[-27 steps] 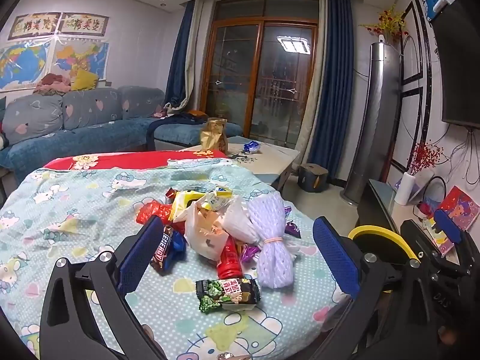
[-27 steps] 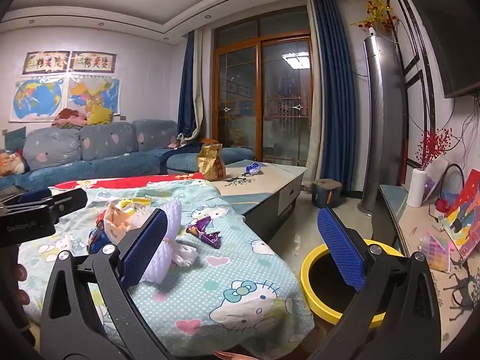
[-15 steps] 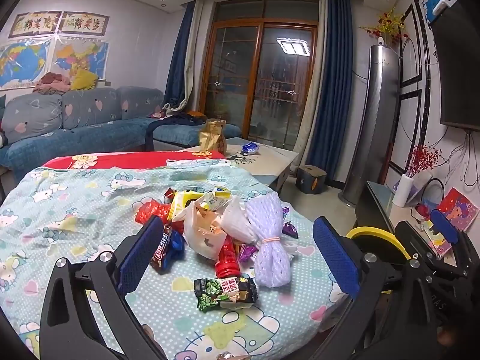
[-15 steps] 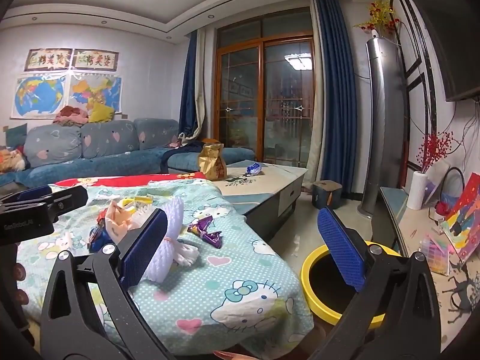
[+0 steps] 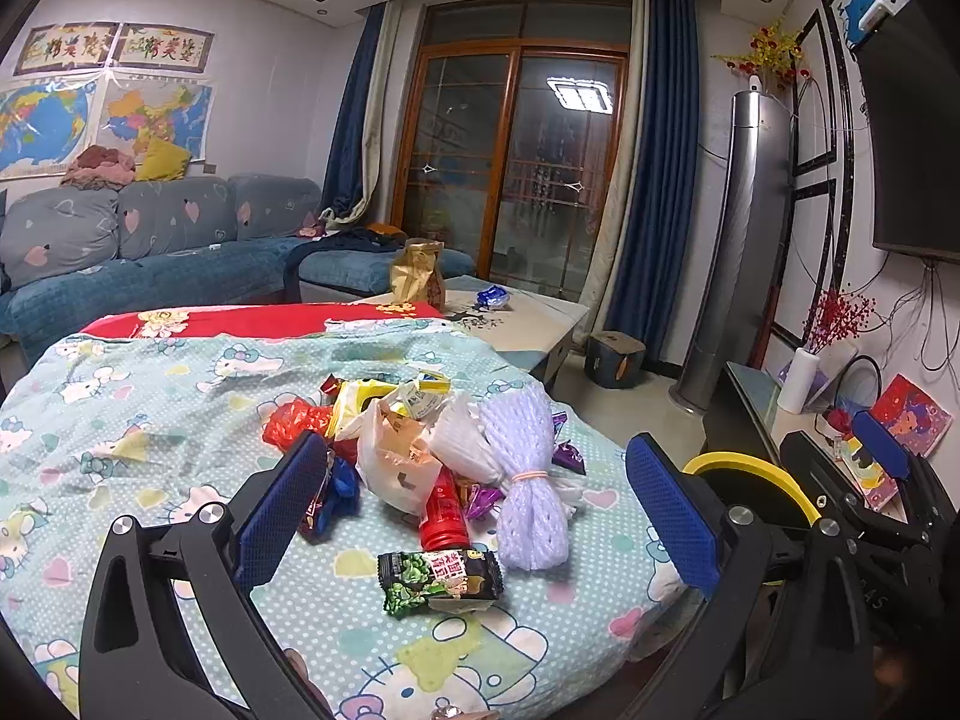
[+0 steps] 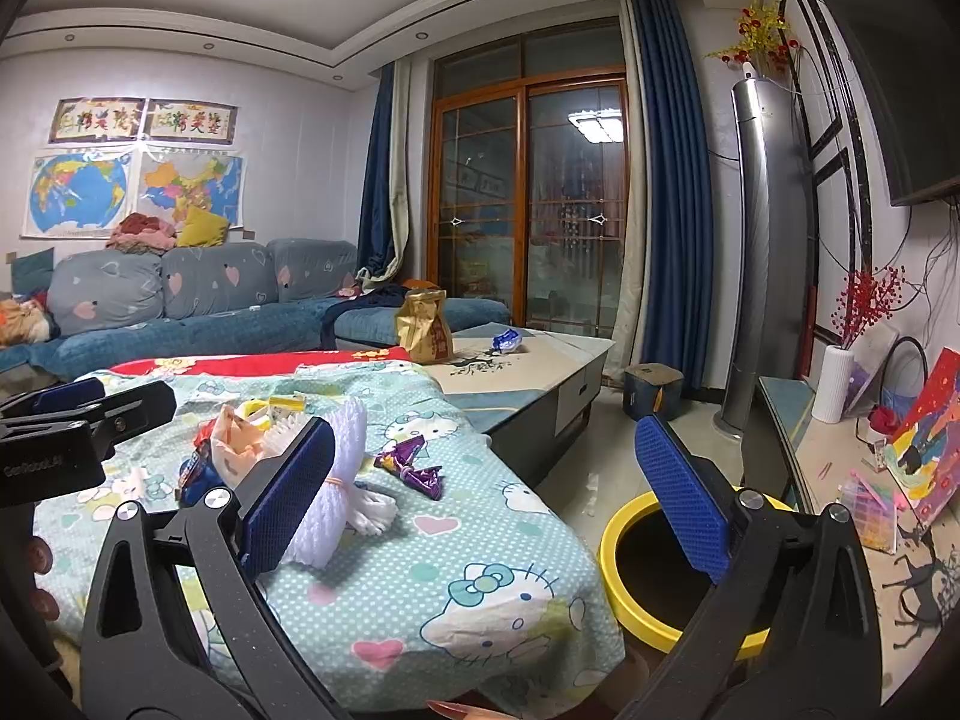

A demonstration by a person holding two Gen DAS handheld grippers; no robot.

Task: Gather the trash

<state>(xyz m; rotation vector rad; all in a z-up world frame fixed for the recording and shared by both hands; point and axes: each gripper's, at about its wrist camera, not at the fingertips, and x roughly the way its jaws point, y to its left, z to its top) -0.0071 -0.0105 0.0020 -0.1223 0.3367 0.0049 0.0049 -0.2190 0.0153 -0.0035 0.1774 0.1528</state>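
Both hand-held grippers (image 5: 474, 516) (image 6: 486, 492) wide open, tilted slightly down.

Little is legible from my two cameras. In my right wrist view, the black body of my left gripper (image 6: 66, 420) carries small grey lettering near its lower edge; it seems to begin "Gen", and the remainder is too small to read. The two framed banners (image 6: 144, 120) on the wall show large Chinese characters. The dark green snack packet (image 5: 441, 579) on the bedspread (image 5: 150, 420) bears printed Chinese characters, too small for me to decipher.
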